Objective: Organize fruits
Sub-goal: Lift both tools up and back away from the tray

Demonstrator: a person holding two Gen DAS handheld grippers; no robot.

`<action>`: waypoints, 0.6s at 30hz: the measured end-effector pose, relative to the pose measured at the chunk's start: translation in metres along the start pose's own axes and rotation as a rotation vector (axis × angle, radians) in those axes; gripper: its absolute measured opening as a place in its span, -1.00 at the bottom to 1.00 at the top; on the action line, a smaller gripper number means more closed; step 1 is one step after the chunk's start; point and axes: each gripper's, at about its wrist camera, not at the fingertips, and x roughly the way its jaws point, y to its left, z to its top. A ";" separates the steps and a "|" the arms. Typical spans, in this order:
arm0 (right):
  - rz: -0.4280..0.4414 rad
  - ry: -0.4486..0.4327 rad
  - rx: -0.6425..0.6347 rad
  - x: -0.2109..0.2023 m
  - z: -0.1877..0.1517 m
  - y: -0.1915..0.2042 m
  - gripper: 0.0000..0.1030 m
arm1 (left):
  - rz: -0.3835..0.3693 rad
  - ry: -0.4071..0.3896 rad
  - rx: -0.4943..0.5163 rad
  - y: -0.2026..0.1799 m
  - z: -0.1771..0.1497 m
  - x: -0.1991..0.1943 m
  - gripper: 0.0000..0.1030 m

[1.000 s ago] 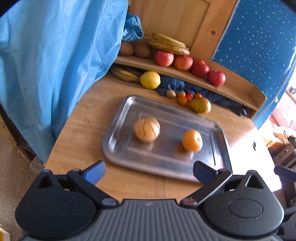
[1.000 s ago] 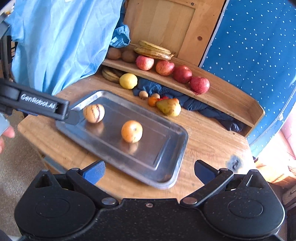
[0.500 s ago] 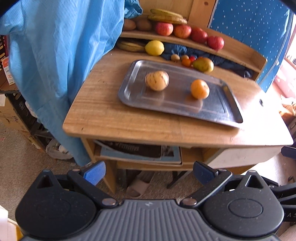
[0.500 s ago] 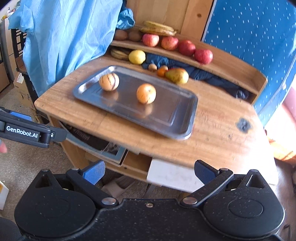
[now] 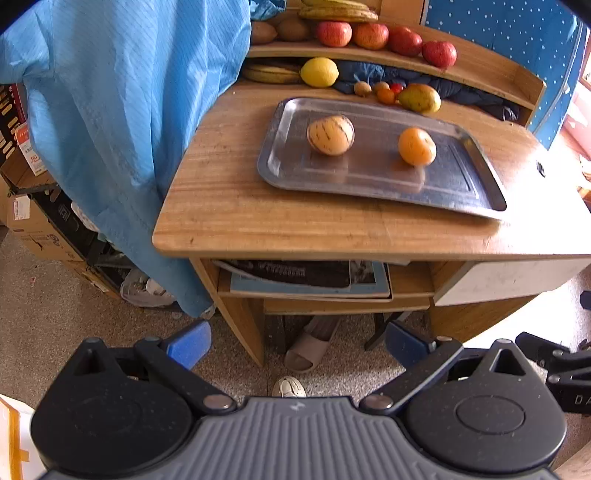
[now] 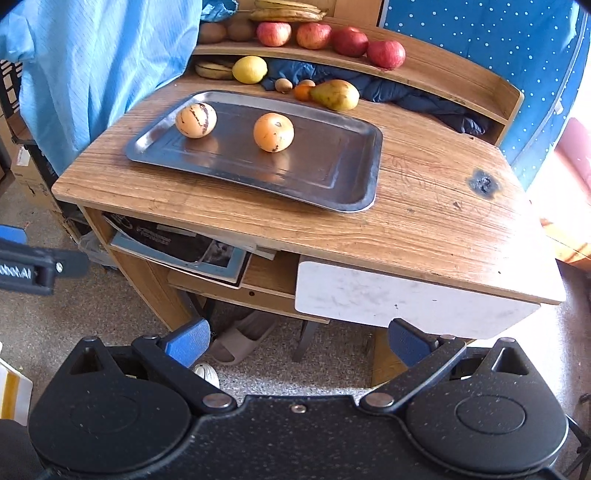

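Observation:
A metal tray (image 5: 461, 192) (image 6: 332, 177) lies on the wooden table and holds a striped tan fruit (image 5: 330, 134) (image 6: 195, 120) and an orange (image 5: 416, 146) (image 6: 273, 132). Behind it lie a lemon (image 5: 319, 72) (image 6: 250, 69), a pear (image 5: 420, 98) (image 6: 335, 95) and small fruits. Apples (image 5: 384, 35) (image 6: 328, 37) and bananas (image 6: 286, 11) sit on the raised shelf. My left gripper (image 5: 295, 345) and right gripper (image 6: 295, 341) both stand open and empty, well back from the table, over the floor.
A blue cloth (image 5: 122, 110) hangs at the table's left. Magazines (image 5: 306, 277) lie on a shelf under the tabletop beside a white drawer front (image 6: 406, 295). Slippers (image 6: 236, 338) and a shoe (image 5: 289, 387) rest on the floor. Cardboard boxes (image 5: 29, 221) stand at left.
Both grippers have pulled back and down from the table; the tray and fruits now look farther away and the floor shows. Nothing on the table moved.

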 end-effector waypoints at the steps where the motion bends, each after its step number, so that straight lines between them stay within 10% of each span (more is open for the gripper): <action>1: -0.001 -0.006 0.003 0.000 0.001 -0.001 0.99 | 0.000 -0.004 0.004 0.000 0.002 0.000 0.99; 18: -0.057 -0.039 0.045 0.013 0.045 -0.015 0.99 | -0.055 -0.037 0.049 0.001 0.055 0.020 0.99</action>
